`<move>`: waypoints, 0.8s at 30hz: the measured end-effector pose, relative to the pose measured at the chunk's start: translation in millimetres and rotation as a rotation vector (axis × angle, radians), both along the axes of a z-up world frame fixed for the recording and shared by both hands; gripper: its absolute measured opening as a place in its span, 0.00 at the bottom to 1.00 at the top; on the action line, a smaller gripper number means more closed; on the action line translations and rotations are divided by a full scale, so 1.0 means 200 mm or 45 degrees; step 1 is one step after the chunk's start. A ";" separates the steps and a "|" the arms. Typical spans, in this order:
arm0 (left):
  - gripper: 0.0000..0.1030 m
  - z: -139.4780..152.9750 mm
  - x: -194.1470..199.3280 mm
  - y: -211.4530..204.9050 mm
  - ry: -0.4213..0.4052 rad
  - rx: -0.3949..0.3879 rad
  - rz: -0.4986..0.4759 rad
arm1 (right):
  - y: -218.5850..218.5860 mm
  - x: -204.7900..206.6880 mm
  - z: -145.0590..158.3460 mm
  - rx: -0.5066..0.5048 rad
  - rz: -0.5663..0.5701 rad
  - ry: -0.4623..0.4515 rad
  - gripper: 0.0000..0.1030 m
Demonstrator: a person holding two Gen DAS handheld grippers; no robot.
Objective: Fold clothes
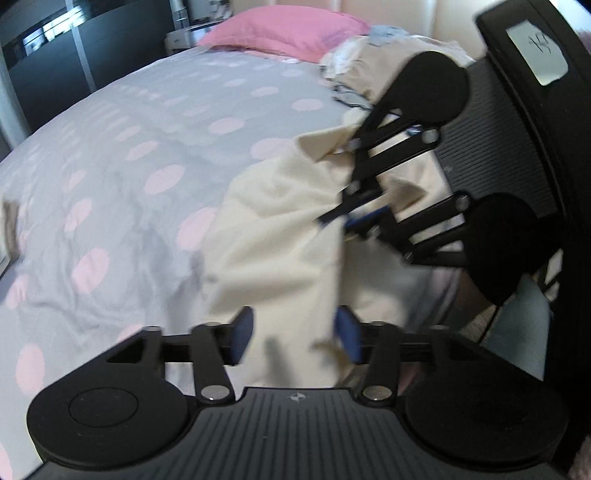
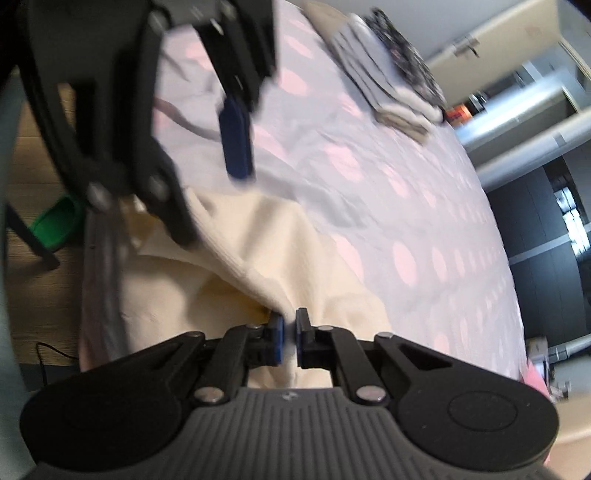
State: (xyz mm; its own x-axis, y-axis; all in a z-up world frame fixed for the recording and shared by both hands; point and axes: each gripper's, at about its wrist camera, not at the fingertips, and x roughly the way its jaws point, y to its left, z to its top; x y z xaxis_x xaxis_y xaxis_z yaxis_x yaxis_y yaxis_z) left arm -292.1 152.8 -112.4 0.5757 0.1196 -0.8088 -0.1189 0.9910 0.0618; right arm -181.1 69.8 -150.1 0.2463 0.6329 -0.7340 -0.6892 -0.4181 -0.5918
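Note:
A cream garment (image 1: pixel 280 229) hangs bunched over the near side of the bed. My left gripper (image 1: pixel 295 336) is open, its blue pads on either side of a hanging fold of the garment without closing on it. My right gripper (image 2: pixel 290 334) is shut on a pinch of the cream garment (image 2: pixel 266 243) and holds it up. The right gripper also shows in the left wrist view (image 1: pixel 365 218), at the right, clamped on the cloth. The left gripper shows in the right wrist view (image 2: pixel 236 136), at the upper left, with one blue pad in sight.
The bed (image 1: pixel 147 147) has a grey cover with pink dots and a pink pillow (image 1: pixel 284 29) at its head. A heap of other clothes (image 1: pixel 354 62) lies by the pillow. A stack of folded clothes (image 2: pixel 391 74) sits on the far part of the bed. Wooden floor and a green object (image 2: pixel 55 221) lie beside the bed.

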 end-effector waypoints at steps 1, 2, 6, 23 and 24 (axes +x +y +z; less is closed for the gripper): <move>0.52 -0.01 0.00 0.02 0.010 -0.007 0.030 | 0.01 0.02 -0.01 0.004 -0.037 -0.007 0.07; 0.53 -0.02 -0.01 0.03 0.027 -0.021 0.058 | 0.01 0.04 -0.01 0.010 -0.072 -0.002 0.07; 0.54 -0.08 -0.01 0.08 0.096 -0.116 0.124 | 0.05 0.09 -0.01 0.024 -0.178 0.034 0.07; 0.44 -0.30 -0.02 0.05 0.266 -0.291 0.086 | 0.05 0.12 -0.06 0.037 -0.238 0.025 0.07; 0.35 -0.30 -0.03 0.06 0.252 -0.315 0.101 | 0.04 0.11 -0.06 0.041 -0.237 0.023 0.07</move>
State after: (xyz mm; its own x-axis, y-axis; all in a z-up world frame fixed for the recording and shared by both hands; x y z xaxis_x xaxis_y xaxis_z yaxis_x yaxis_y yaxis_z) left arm -297.2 164.8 -172.1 0.4008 -0.0561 -0.9145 -0.2063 0.9670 -0.1497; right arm -158.5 78.6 -161.4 0.3481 0.6007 -0.7197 -0.7637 -0.2635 -0.5893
